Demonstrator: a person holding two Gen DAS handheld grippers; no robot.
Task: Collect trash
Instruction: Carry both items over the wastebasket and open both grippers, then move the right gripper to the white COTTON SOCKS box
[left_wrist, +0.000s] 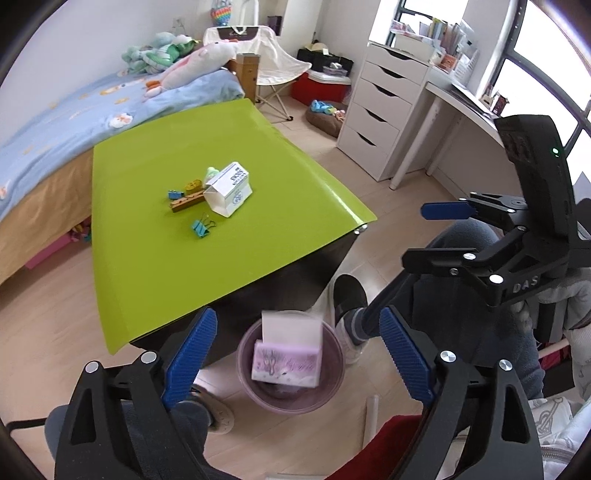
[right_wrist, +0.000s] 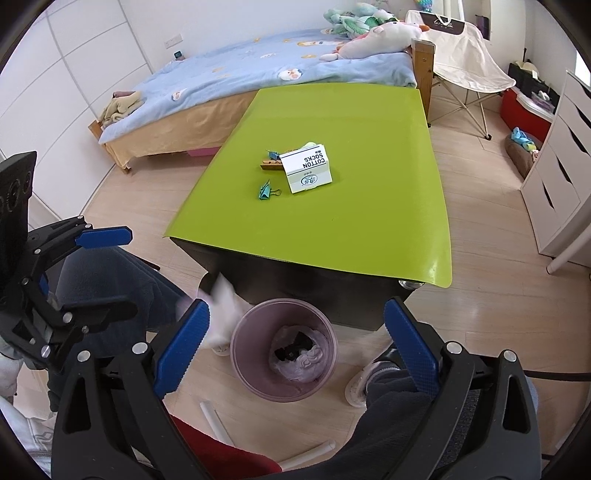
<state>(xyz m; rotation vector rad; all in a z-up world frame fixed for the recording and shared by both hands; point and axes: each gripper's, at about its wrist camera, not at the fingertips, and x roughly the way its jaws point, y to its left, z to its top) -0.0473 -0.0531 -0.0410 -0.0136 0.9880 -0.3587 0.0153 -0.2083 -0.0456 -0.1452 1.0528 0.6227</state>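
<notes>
A pink and white carton (left_wrist: 286, 354), blurred, hangs free just above the purple bin (left_wrist: 334, 391) on the floor; in the right wrist view it is a white blur (right_wrist: 225, 306) left of the bin (right_wrist: 243, 369). My left gripper (left_wrist: 295, 354) is open above the bin, holding nothing. My right gripper (right_wrist: 295, 354) is open and empty above the bin, and shows at the right of the left wrist view (left_wrist: 436, 236). A white "cotton socks" box (right_wrist: 308, 168) lies on the green table (right_wrist: 369, 229) with binder clips (right_wrist: 267, 190) and a wooden peg (right_wrist: 271, 164).
A bed (right_wrist: 240, 77) with plush toys stands behind the table. A white drawer unit (left_wrist: 376, 110) and desk are at the right. A folding chair (right_wrist: 461, 44) is at the back. The person's legs and slippers flank the bin. White tubes (right_wrist: 216, 421) lie on the floor.
</notes>
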